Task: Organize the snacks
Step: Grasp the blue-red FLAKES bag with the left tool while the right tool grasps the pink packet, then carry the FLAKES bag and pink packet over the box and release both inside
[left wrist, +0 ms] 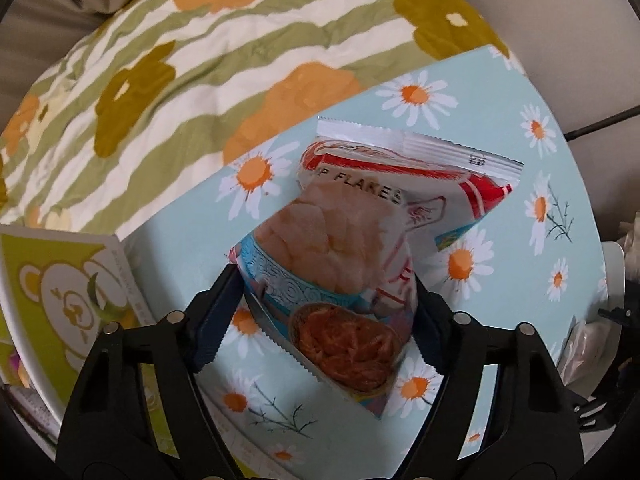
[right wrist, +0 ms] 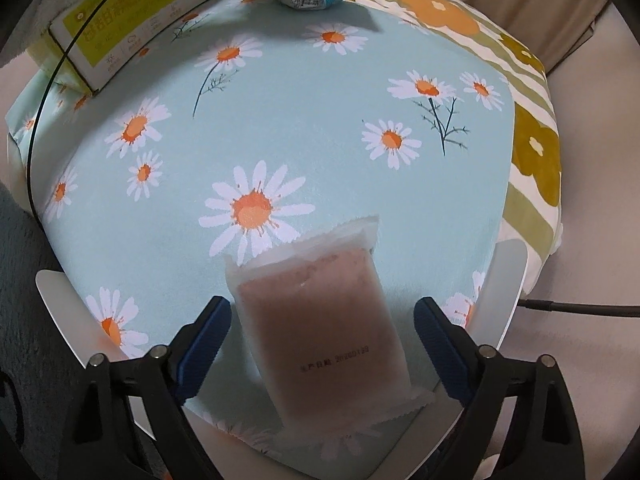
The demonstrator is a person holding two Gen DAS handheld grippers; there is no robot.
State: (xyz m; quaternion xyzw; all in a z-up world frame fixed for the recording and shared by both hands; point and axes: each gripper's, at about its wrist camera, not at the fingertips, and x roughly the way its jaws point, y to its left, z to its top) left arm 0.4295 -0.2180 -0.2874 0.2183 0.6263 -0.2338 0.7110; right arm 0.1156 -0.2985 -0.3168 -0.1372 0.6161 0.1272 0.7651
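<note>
Left gripper clamping flakes bag, right gripper apart around blurred packet.

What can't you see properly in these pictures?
- Flakes bag: left wrist view, first word cut short by a crease; lower edges behind the left tongs.
- Frosted packet: right wrist view, wrapper blurs its brown contents.
- Green box: right wrist view, cut off at the frame edge.

The surface wears pale blue cloth printed with white, orange-centred daisies. The snack bag shows red and white stripes, a turquoise swirl band and orange-brown food. The frosted packet holds a dull pinkish-brown block. The blanket has green and white stripes with orange and olive flowers. The box is lime green.
</note>
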